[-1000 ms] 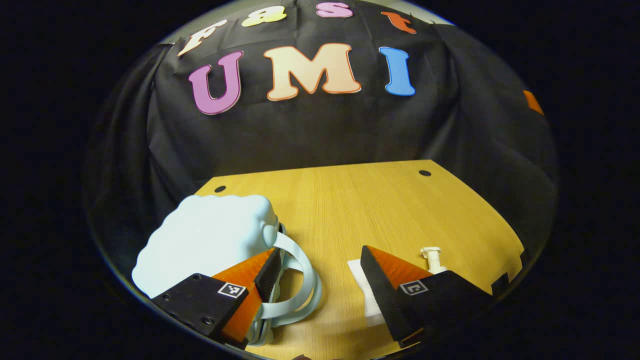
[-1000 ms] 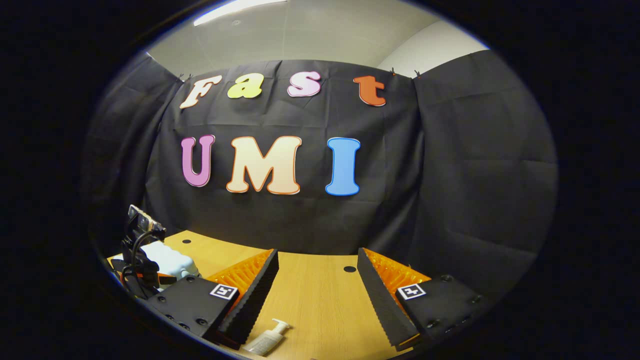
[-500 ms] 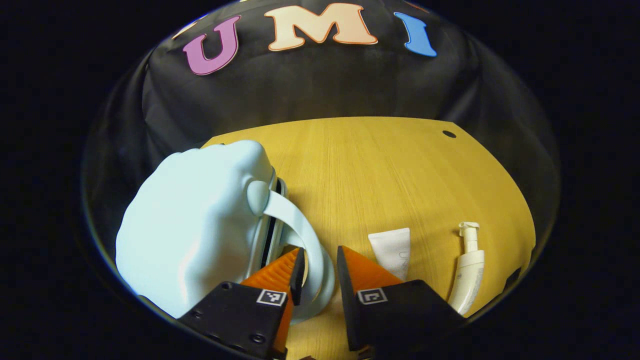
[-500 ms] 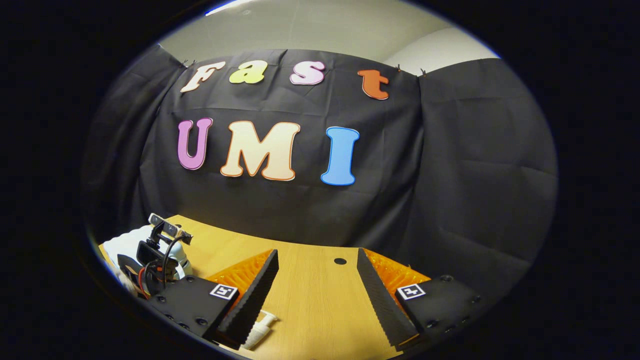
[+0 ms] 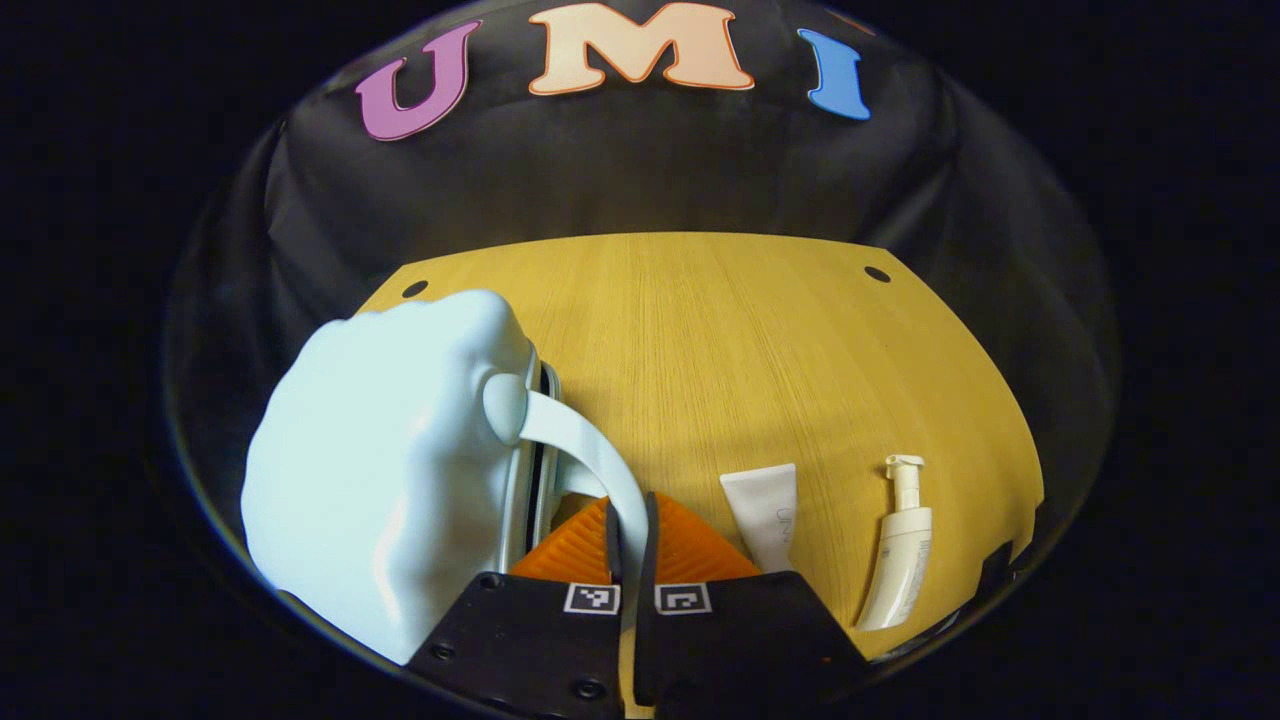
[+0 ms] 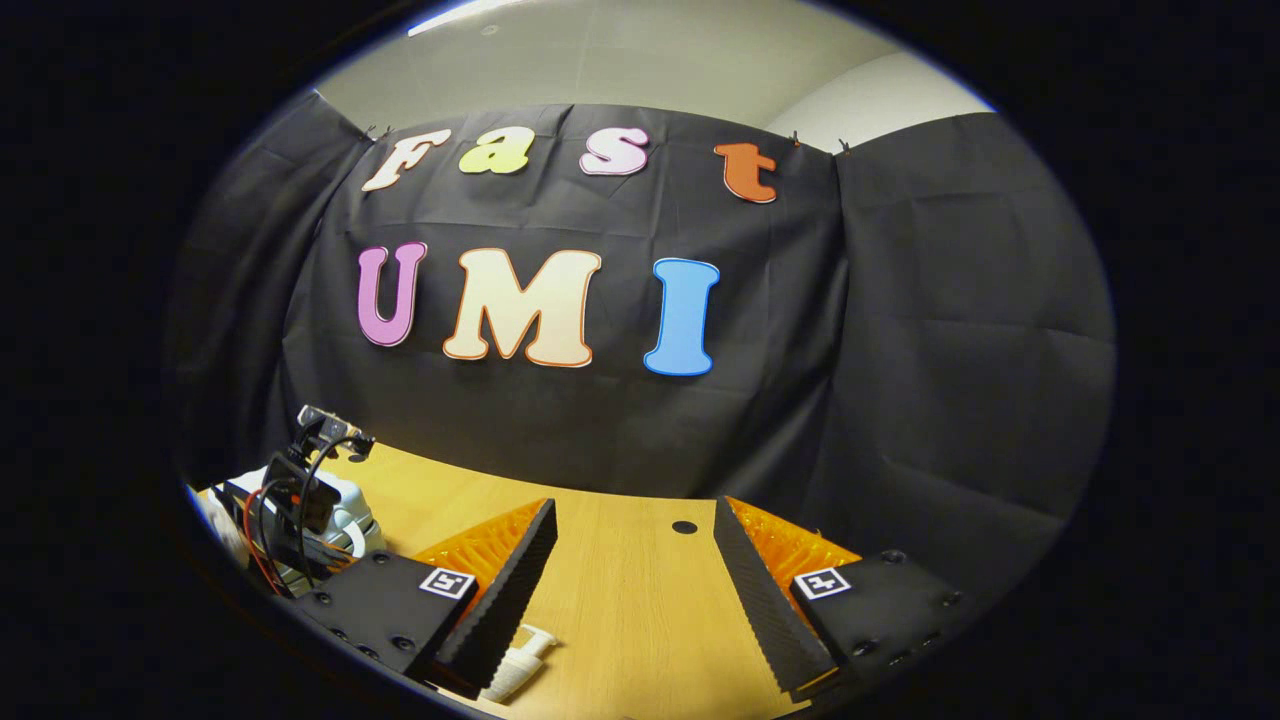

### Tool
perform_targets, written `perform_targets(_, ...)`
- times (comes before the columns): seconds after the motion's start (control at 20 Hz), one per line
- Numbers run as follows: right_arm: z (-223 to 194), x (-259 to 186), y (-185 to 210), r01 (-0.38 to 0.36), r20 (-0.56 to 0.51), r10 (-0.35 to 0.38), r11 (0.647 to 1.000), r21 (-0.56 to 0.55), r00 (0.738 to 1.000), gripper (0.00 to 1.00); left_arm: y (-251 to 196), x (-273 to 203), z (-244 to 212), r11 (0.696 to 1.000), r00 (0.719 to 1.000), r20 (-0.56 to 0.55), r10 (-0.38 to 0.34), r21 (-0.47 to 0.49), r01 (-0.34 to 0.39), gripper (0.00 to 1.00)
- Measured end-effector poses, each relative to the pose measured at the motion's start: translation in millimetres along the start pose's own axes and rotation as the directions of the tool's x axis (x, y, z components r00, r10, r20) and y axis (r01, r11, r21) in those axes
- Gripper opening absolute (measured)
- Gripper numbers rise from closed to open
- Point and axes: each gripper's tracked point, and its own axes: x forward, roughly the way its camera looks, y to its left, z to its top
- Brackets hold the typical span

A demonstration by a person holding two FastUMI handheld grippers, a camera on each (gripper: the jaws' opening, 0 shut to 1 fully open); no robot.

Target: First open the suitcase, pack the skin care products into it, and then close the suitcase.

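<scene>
We have the left gripper closed down on the pale blue strap handle of the small, pale blue, cloud-shaped hard-shell suitcase, both fingers pinching the strap with almost no gap between them. The suitcase stands on its edge at the left of the yellow wooden table, its dark seam facing us and still shut, so we judge that opening is the step in hand. To do it well, we should keep the pinch firm and pull slowly, since the light case may tip or slide rather than part; steadying the shell with the other tool would help. The right gripper hangs wide open above the table with nothing between its fingers. The handle arcs from its round boss on the case's side down toward us, and the case's long axis runs roughly away from us along the table. Just right of our fingers, the white flat squeeze tube lies lengthwise, its broad crimped end pointing away, and the cream pump bottle lies beside it, its nozzle head pointing away too.
</scene>
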Motion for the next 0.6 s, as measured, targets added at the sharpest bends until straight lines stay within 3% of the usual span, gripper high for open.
perform_targets(0.3,-4.6,10.0,20.5,-0.047,0.002,0.047,0.998,0.036,0.999,1.00,24.2,-56.7,51.3,0.999,0.998,0.060,-0.030,-0.028,0.032,0.00)
perform_targets(0.6,-1.5,21.1,58.1,-0.104,0.005,0.104,0.993,0.056,0.995,1.00,94.6,-113.8,102.2,0.998,0.987,0.159,-0.005,-0.062,0.016,0.00)
